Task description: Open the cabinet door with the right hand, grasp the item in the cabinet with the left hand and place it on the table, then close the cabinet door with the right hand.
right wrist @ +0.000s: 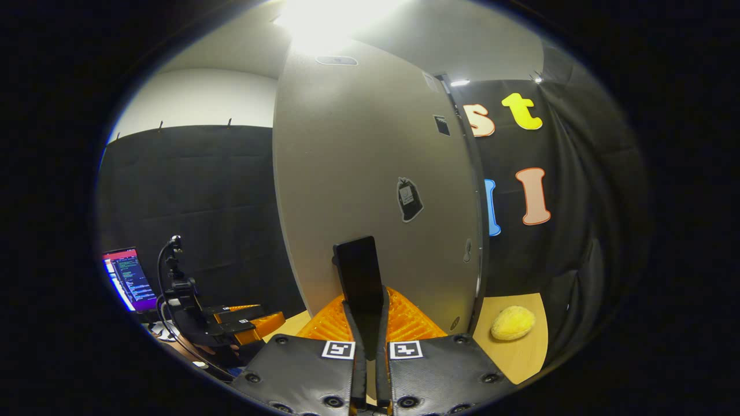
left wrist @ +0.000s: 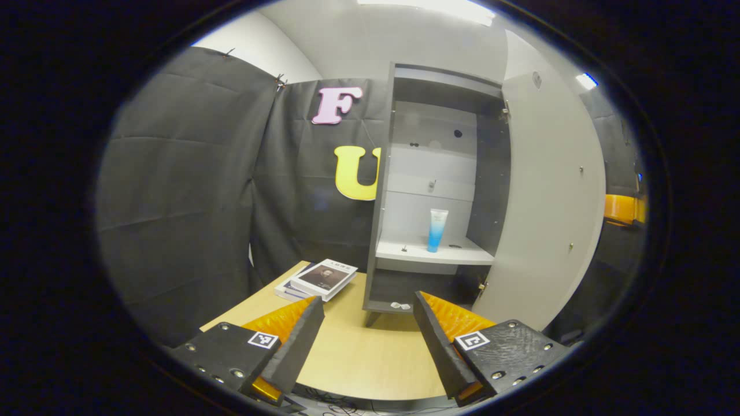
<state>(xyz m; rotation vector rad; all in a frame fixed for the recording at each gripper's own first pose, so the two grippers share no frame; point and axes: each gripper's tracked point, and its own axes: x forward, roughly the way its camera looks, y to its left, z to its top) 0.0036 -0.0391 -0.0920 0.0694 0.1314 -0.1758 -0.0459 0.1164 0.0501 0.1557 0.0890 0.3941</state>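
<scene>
From my left gripper (left wrist: 367, 323) I look straight into the open cabinet (left wrist: 430, 173). The door (left wrist: 543, 196) is swung out to the right of the opening, so the first step looks done and the reach-in is mine to make with the left hand. The jaws stand wide apart with nothing between them, above the near part of the table (left wrist: 370, 358).

The item is a tube (left wrist: 437, 230), pale at the top and blue toward the bottom, standing upright on the middle shelf (left wrist: 428, 252) — toward the back, a little right of the shelf's centre. From the left gripper it lies ahead, higher up and slightly to the right, well apart from the fingers. Its long axis runs vertical, so I judge a level approach with one finger on either side of the tube suits best. I should keep left of the door's inner edge on the way in.

My right gripper (right wrist: 364, 271) sits close against the door's outer face, jaws drawn nearly together. A dark flat piece (right wrist: 359, 277) stands up between them; I cannot tell whether it is the door's handle, nor whether both fingers truly press on it.

On the table, a stack of books (left wrist: 321, 278) lies left of the cabinet and a yellow sponge (right wrist: 513, 322) sits on the door's far side — the bare wood in front seems the place to set the tube down.
</scene>
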